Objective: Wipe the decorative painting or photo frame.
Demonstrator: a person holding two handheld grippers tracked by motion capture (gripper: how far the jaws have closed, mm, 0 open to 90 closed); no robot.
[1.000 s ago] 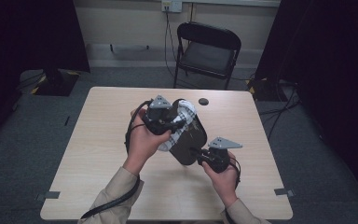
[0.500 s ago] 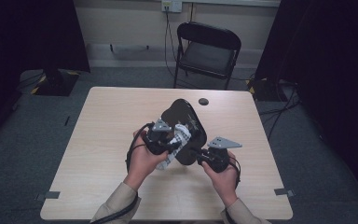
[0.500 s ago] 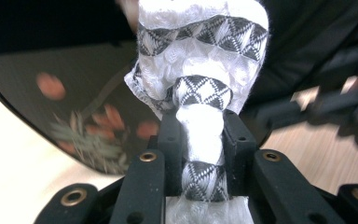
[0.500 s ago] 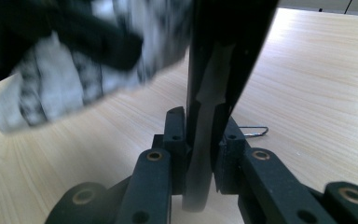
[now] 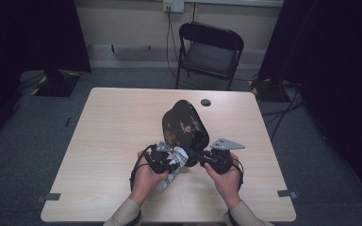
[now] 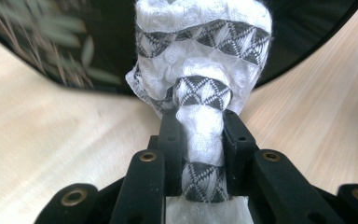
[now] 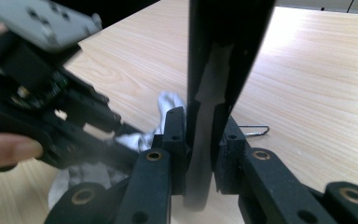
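**Both grippers clamped: cloth in the left, black tray in the right**

The left gripper [image 5: 169, 159] sits at about 6 o'clock on the table [image 5: 108, 141], close to the person's edge. Its jaws are drawn in tight on a bunched white cloth with grey diamond bands [image 6: 200, 121]; in the left gripper view the cloth runs straight up between the two black jaws and its bulging end presses against the glossy face of the black tray [image 6: 74, 46]. In the high view a loose tail of the cloth [image 5: 168, 178] hangs down toward the table beside the left hand [image 5: 146, 176].

The right gripper [image 5: 206, 159] is at roughly 5 o'clock, just beside the left one. Its jaws are nearly together and pinch the thin lower rim of the tray [image 7: 214, 70], which stands on edge between them in the right gripper view. The tray [image 5: 185, 125] rises tilted from the two grippers toward 12 o'clock, near the table's centre, its dark lacquered face showing a pale leaf and flower pattern.

A small dark round disc [image 5: 205, 102] lies on the table at about 1 o'clock, well apart from the tray. A bent wire clip [image 7: 254, 130] lies on the tabletop just right of the right jaws.

No brand, label or readable writing is visible on the tray, the cloth or the grippers.
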